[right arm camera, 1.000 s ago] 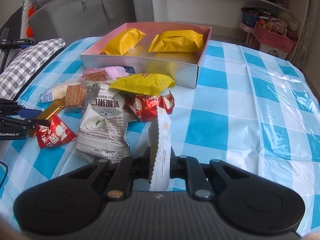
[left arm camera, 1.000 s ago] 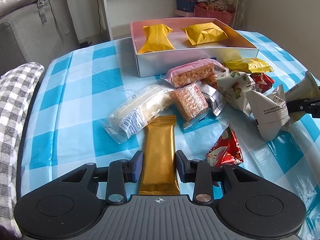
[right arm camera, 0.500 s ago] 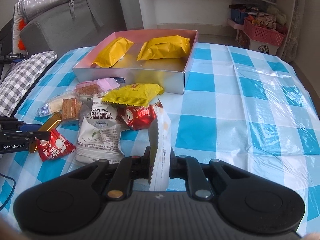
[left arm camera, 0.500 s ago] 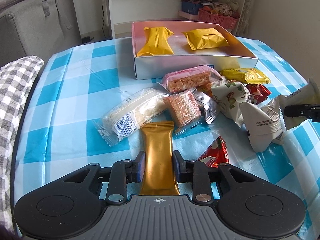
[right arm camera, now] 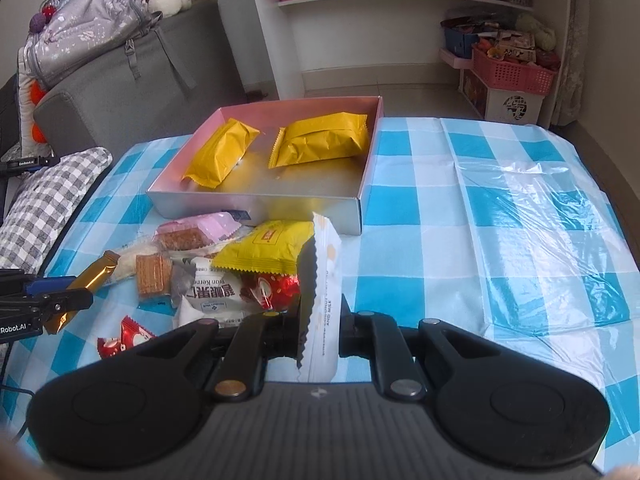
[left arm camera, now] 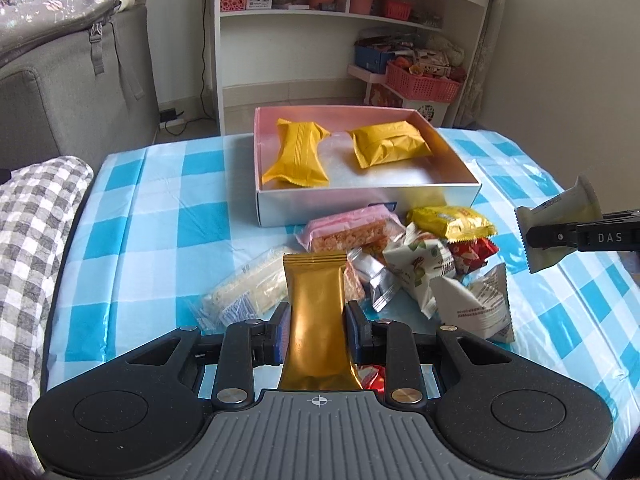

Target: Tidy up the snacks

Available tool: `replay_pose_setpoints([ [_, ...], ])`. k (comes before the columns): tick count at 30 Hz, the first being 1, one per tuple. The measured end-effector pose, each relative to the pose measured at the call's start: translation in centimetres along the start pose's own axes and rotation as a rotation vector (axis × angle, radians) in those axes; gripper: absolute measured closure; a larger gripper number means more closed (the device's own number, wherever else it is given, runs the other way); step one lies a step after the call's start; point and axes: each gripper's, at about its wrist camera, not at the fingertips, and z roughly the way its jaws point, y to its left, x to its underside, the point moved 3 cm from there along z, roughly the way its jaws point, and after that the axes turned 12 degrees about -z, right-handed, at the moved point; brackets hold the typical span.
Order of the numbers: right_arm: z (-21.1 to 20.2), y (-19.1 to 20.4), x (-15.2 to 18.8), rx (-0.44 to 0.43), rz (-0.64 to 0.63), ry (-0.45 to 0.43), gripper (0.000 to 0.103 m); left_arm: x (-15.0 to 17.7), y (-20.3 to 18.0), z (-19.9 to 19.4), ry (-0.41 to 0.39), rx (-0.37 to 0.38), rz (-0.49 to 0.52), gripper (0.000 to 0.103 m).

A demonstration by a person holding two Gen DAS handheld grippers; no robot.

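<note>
My left gripper (left arm camera: 318,330) is shut on a long gold foil bar (left arm camera: 316,304) and holds it lifted above the table. It also shows in the right wrist view (right arm camera: 86,284). My right gripper (right arm camera: 320,330) is shut on a white snack packet (right arm camera: 324,292), held on edge above the table; it shows in the left wrist view (left arm camera: 560,228) too. An open pink-lined box (left arm camera: 360,204) (right arm camera: 260,204) holds two yellow packets (left arm camera: 298,154) (left arm camera: 386,142). A pile of loose snacks (left arm camera: 420,256) (right arm camera: 224,272) lies in front of the box.
The table has a blue and white checked cloth (right arm camera: 500,200). A grey checked cushion (left arm camera: 28,220) lies at the left edge. A grey sofa (right arm camera: 120,92) and a white shelf (left arm camera: 352,28) stand behind. A small red packet (right arm camera: 124,336) lies near the left gripper.
My left gripper closed on the gold bar and lifted it off the table. My right gripper rose with the white packet. Both views now tilt up toward the box.
</note>
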Motion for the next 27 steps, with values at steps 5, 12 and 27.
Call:
replay_pose_setpoints([
  [5,0.4,0.0,-2.2,-0.003,0.025,-0.025,0.091,-2.1,-1.3,0.5,-0.033,0.015,-0.023,0.076],
  [12,2.2,-0.1,-5.1,-0.007,0.080,-0.055,0.091,-4.7,-3.1,2.9,-0.065,0.021,-0.075,0.076],
  [27,7.4,-2.9,-7.1,-0.044,0.284,-0.071,0.091,-9.5,-5.8,10.2,-0.063,-0.062,-0.025,0.076],
])
